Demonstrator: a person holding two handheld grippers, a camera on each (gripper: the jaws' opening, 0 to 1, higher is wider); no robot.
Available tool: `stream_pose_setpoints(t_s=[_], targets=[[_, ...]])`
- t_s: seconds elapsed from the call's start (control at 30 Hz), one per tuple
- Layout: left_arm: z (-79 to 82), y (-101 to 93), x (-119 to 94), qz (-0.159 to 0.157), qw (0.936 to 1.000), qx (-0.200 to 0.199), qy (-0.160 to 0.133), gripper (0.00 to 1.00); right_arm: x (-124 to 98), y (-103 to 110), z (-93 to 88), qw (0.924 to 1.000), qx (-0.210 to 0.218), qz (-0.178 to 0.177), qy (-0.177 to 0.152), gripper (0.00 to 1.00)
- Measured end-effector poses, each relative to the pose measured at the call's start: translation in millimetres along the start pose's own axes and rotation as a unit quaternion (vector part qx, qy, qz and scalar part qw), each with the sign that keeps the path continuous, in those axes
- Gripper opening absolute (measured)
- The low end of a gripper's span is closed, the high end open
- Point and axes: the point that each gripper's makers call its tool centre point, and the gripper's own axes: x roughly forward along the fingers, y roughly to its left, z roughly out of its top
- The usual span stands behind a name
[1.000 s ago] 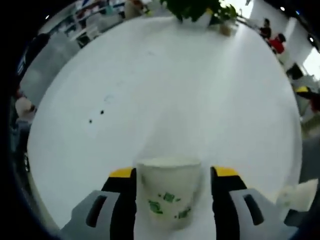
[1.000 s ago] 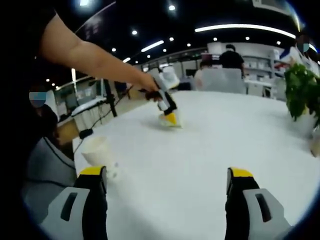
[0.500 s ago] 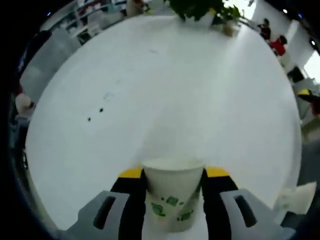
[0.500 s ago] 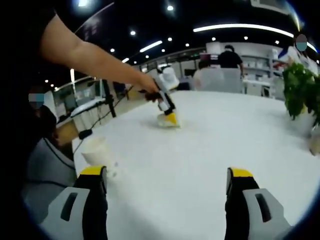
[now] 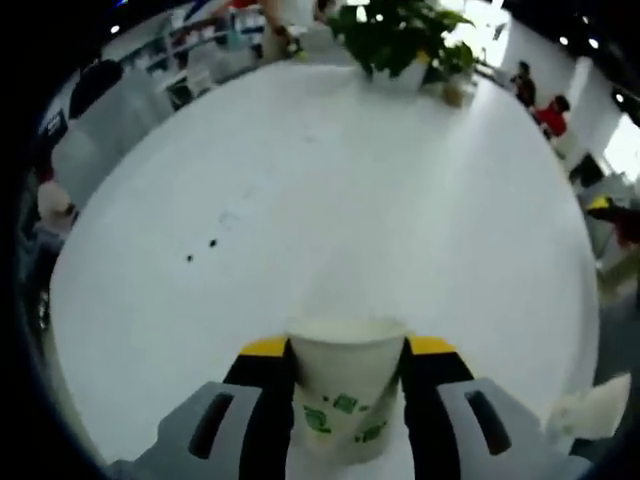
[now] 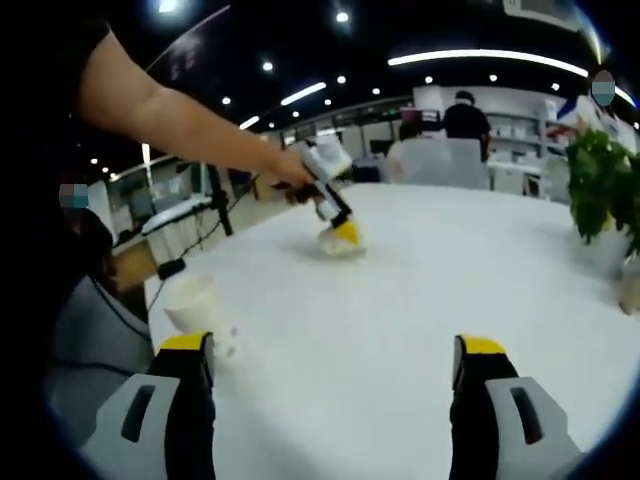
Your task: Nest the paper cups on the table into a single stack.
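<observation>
Paper cup (image 5: pixel 346 398), tapered, green-printed, seemingly pinched between left gripper (image 5: pixel 346 352) jaws.

Bright ceiling lights (image 6: pixel 480 55), table (image 5: pixel 400 220) glare, soft blur, perhaps motion.

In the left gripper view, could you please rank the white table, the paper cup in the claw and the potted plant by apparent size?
1. White table, largest by far.
2. Paper cup, held between the left claw's jaws.
3. Potted plant, at the far edge.

The cup is nearest the camera and the plant farthest, so their true sizes may differ from this order.
</observation>
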Motion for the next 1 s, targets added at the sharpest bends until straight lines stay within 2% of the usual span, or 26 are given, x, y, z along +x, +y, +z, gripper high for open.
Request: stream_pose_setpoints(t_s=[0.03, 0.1, 0.17, 0.33, 0.37, 0.43, 0.47, 0.6, 0.73, 0.83, 0.87, 0.9, 0.93, 1.0], targets=[[5.8, 3.1, -3.1, 0.005, 0.9998, -0.007, -0.020, 0.40, -0.8, -0.5, 0.6, 1.0000, -0.001, -0.001, -0.001, 0.98], [12.3, 9.9, -9.5, 0.019, 0.9986, -0.027, -0.041, 0.39, -1.5, -0.1, 1.3, 1.0000, -0.002, 0.000, -0.001, 0.98], [19.6, 16.7, -17.0, 0.041, 0.9973, -0.017, -0.059, 0.38, -1.6, 0.5, 1.8, 1.0000, -0.004, 0.000, -0.001, 0.98], [41.8, 26.1, -37.9, 0.073, 0.9882, -0.036, -0.130, 0.37, -2.3, -0.2, 7.0, 1.0000, -0.008, -0.002, -0.005, 0.98], [49.2, 28.0, -44.1, 0.078, 0.9845, -0.037, -0.152, 0.37, -2.3, 0.0, 7.8, 0.9999, -0.009, -0.002, -0.004, 0.98], [55.7, 32.7, -52.1, 0.096, 0.9802, -0.025, -0.171, 0.37, -2.3, 0.1, 9.2, 0.9999, -0.011, -0.001, -0.004, 0.98], [61.8, 32.8, -57.1, 0.099, 0.9764, -0.022, -0.191, 0.37, -2.5, 0.4, 10.4, 0.9999, -0.013, -0.001, -0.005, 0.98], [74.1, 32.8, -71.1, 0.103, 0.9658, -0.045, -0.234, 0.38, -2.5, 0.9, 13.6, 0.9999, -0.016, 0.000, -0.005, 0.98], [86.3, 28.2, -82.3, 0.090, 0.9560, -0.050, -0.275, 0.38, -1.5, 1.4, 17.5, 0.9998, -0.019, 0.001, -0.007, 0.98], [98.5, 26.8, -92.6, 0.086, 0.9422, -0.066, -0.317, 0.38, -1.0, 1.9, 18.9, 0.9997, -0.022, 0.003, -0.007, 0.98], [97.9, 28.7, -95.2, 0.095, 0.9412, -0.064, -0.318, 0.38, -0.8, 2.1, 19.7, 0.9997, -0.022, 0.003, -0.007, 0.98], [104.5, 28.5, -101.0, 0.096, 0.9327, -0.069, -0.341, 0.38, -0.7, 2.5, 20.8, 0.9997, -0.023, 0.004, -0.008, 0.98], [107.9, 27.9, -104.8, 0.094, 0.9279, -0.072, -0.354, 0.38, -0.7, 2.8, 21.3, 0.9997, -0.024, 0.005, -0.008, 0.98], [110.4, 30.8, -110.6, 0.101, 0.9229, -0.079, -0.363, 0.38, -0.9, 3.3, 21.6, 0.9996, -0.025, 0.005, -0.007, 0.98]])
